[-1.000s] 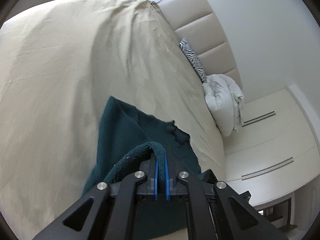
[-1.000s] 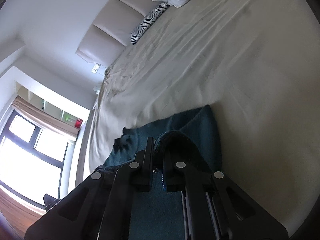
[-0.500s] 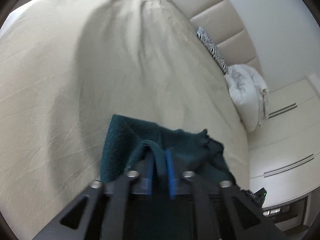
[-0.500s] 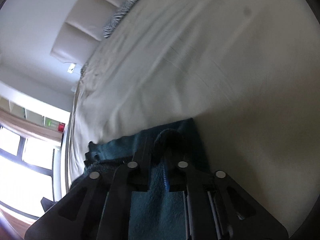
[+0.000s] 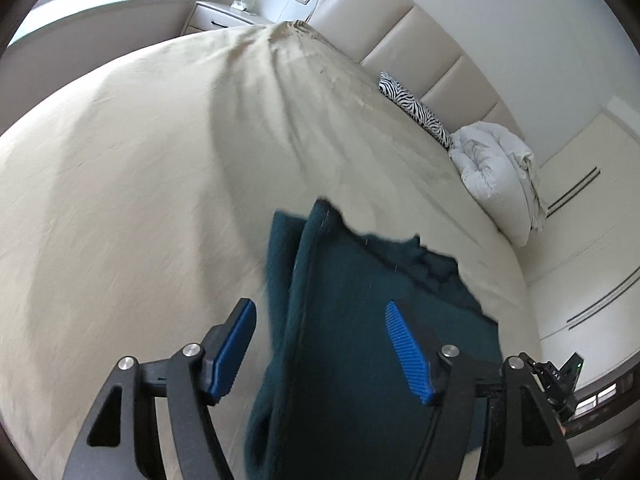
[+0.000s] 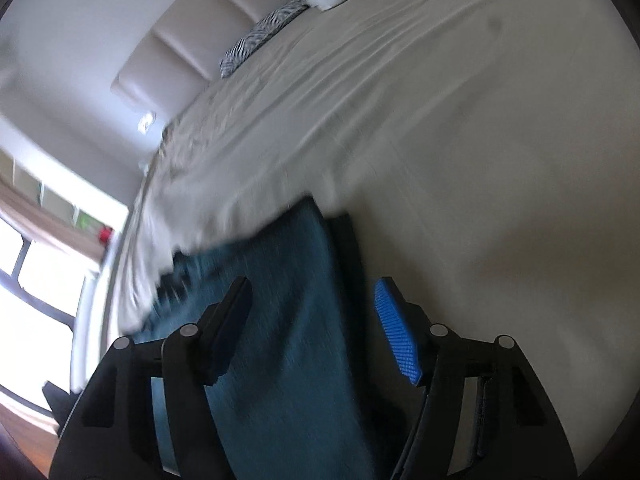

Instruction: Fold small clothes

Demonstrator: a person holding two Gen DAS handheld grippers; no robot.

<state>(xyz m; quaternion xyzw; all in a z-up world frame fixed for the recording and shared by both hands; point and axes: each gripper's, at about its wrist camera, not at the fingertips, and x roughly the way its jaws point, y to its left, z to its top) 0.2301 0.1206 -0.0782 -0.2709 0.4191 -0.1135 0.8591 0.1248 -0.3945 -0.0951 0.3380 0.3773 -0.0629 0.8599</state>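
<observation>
A dark teal knitted garment (image 5: 352, 320) lies on the beige bed sheet (image 5: 140, 184), doubled over with a fold edge running away from me. My left gripper (image 5: 320, 316) hovers over its near left part, jaws opening, blue pads clear of the cloth. In the right wrist view the same garment (image 6: 288, 320) stretches under my right gripper (image 6: 312, 300), whose jaws are also opening. The cloth sits between the pads but neither pad presses on it. The picture there is blurred by motion.
A padded beige headboard (image 5: 400, 40) backs the bed. A zebra-print cushion (image 5: 416, 110) and a bunched white duvet (image 5: 500, 176) lie by it. White wardrobe doors (image 5: 588, 216) stand to the right, a bedside cabinet (image 5: 224, 16) and a bright window (image 6: 36, 280) beyond the bed.
Both grippers were shut on folds of the teal garment; now both stand open and the cloth has dropped flat onto the sheet. Both views have tilted and shifted.
</observation>
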